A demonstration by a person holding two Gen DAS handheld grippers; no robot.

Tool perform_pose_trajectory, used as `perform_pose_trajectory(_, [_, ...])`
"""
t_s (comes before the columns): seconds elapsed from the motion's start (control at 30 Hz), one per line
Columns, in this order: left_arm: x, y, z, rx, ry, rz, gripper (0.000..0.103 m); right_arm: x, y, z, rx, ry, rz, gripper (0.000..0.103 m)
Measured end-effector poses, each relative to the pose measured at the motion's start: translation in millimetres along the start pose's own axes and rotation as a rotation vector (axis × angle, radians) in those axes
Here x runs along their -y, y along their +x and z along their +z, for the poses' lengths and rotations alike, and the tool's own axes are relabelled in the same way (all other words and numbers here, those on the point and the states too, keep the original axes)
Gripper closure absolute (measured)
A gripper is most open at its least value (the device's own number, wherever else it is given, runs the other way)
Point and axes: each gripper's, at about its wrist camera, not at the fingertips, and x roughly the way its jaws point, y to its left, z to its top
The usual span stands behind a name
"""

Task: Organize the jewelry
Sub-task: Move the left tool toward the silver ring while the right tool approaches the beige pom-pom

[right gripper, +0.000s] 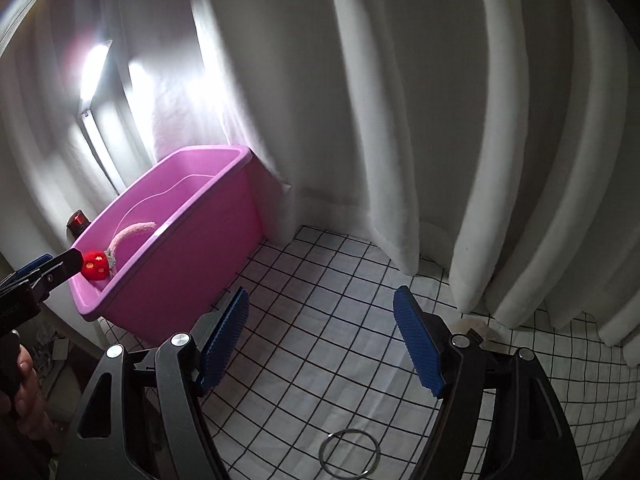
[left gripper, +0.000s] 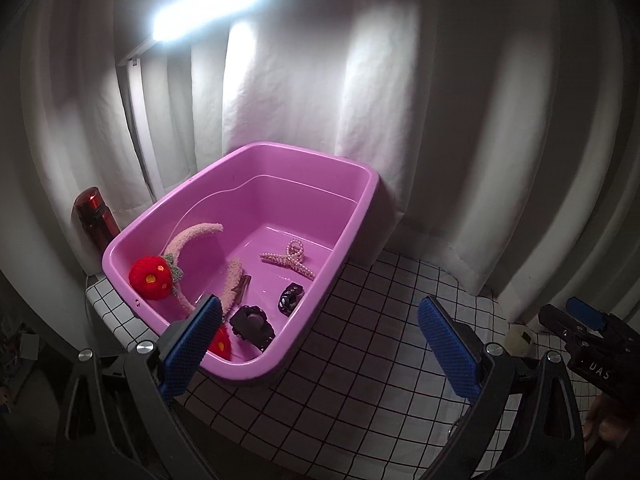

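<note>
A pink plastic tub [left gripper: 362, 200] stands on the checked tablecloth; it also shows in the right wrist view [right gripper: 188, 264]. In it lie a fuzzy pink headband [left gripper: 192, 240] with red strawberry pompoms [left gripper: 151, 278], a pearl claw clip [left gripper: 289, 259], a small black clip [left gripper: 291, 298], a brown clip [left gripper: 241, 290] and a black camera-shaped piece [left gripper: 253, 326]. My left gripper [left gripper: 320, 332] is open and empty just in front of the tub. My right gripper [right gripper: 320, 328] is open and empty above the cloth. A metal bangle [right gripper: 350, 454] lies on the cloth below it.
White curtains [left gripper: 440, 120] hang close behind the table. A red bottle [left gripper: 96, 220] stands left of the tub. A lamp [left gripper: 212, 4] glares at top left. A small pale round object [left gripper: 520, 339] lies near the right gripper's tip [left gripper: 576, 320]. The table's edge runs behind the left finger.
</note>
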Motion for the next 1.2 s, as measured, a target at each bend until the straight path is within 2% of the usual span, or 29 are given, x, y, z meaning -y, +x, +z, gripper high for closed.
perform_pose_trajectory(0.27, [62, 9, -44, -0.072, 0.032, -0.059, 0.006, 89, -17, -46, -0.058, 0.086, -0.110, 0.032])
perform_pose_trajectory(0.5, [104, 29, -98, -0.156, 0.053, -0.058, 0.006, 133, -5, -81, -0.119, 0.095, -0.105, 0.032])
perform_pose_trajectory(0.77, [129, 52, -152, -0.256, -0.002, -0.028, 0.006, 160, 30, -99, -0.166, 0.063, -0.047, 0.032])
perform_pose_trajectory(1.03, [166, 69, -196, -0.295, 0.010, -0.016, 0.006, 175, 65, -107, -0.191, 0.034, -0.012, 0.032])
perform_pose_trajectory(1.2, [186, 83, -212, -0.308, 0.034, -0.002, 0.006, 178, 89, -108, -0.198, 0.024, 0.007, 0.032])
